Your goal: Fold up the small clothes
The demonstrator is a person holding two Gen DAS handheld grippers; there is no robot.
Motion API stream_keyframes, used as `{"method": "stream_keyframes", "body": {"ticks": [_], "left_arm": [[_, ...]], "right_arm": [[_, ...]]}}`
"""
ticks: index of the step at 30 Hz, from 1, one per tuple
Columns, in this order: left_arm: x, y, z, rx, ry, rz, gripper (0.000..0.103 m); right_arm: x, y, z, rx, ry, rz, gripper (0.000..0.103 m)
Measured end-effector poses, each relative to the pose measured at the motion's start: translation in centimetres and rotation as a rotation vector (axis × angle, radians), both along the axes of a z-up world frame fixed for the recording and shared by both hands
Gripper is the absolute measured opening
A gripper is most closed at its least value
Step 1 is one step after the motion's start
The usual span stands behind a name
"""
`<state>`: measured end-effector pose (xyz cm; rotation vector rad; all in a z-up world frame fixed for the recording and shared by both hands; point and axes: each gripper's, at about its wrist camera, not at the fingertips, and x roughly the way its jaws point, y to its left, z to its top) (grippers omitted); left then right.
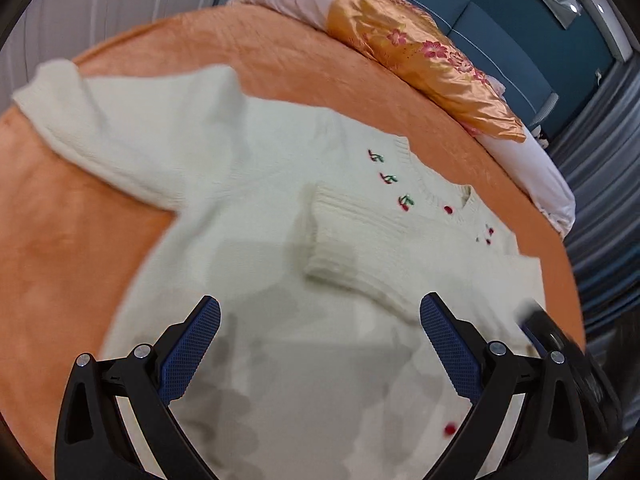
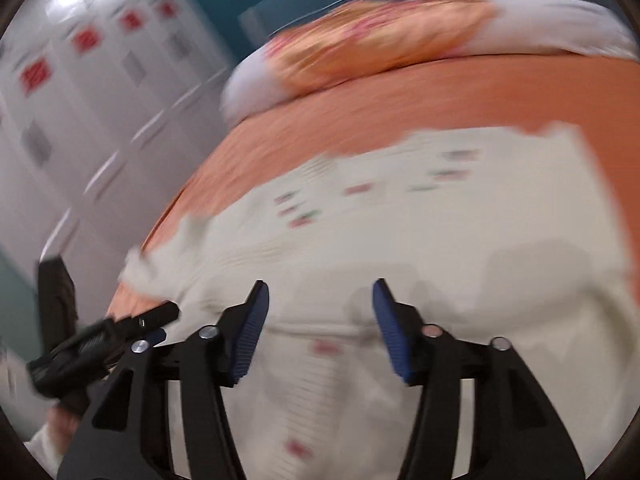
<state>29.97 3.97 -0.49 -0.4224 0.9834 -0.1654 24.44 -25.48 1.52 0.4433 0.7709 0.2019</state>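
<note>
The cream knit sweater (image 1: 248,208) lies flat on the orange bed (image 1: 60,260), filling mid-frame, and looks soft, light and floppy, best pinched at the unfolded sleeve (image 1: 100,128) upper left; both hand-held grippers (image 1: 320,344) (image 2: 320,328) hover apart, empty.

An orange-covered bed (image 1: 280,56) carries a cream cherry-embroidered sweater (image 1: 248,184) and a floral pillow (image 1: 420,56).
</note>
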Motion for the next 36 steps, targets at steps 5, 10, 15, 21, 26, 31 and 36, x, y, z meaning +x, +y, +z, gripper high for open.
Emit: {"method": "stream_keyframes", "body": {"ticks": [5, 10, 15, 21, 26, 31, 36], "left_arm": [[3.2, -1.2, -2.7, -0.115, 0.097, 0.02, 0.096], [4.7, -1.8, -2.1, -0.088, 0.065, 0.036, 0.039], [6.9, -2.6, 0.9, -0.032, -0.022, -0.034, 0.009], [6.7, -3.6, 8.2, 0.034, -0.288, -0.088, 0.008], [7.2, -4.5, 0.6, 0.155, -0.121, -0.114, 0.008], [5.6, -4.1, -3.7, 0.178, -0.117, -0.097, 0.012], [5.6, -2.9, -4.4, 0.119, -0.126, -0.07, 0.018]], "right_arm": [[-2.5, -9.0, -2.0, 0.066, 0.094, -0.232, 0.054], [-1.2, -12.9, -4.1, 0.181, 0.126, -0.309, 0.054], [1.6, -13.5, -3.5, 0.213, 0.087, -0.297, 0.01], [-1.3, -13.1, 2.0, 0.218, -0.226, -0.327, 0.01], [0.9, -13.6, -6.7, 0.113, 0.154, -0.353, 0.009], [-2.1, -14.5, -3.6, 0.115, 0.091, -0.361, 0.013], [-1.0, -17.5, 0.3, 0.028, -0.008, -0.42, 0.043]]}}
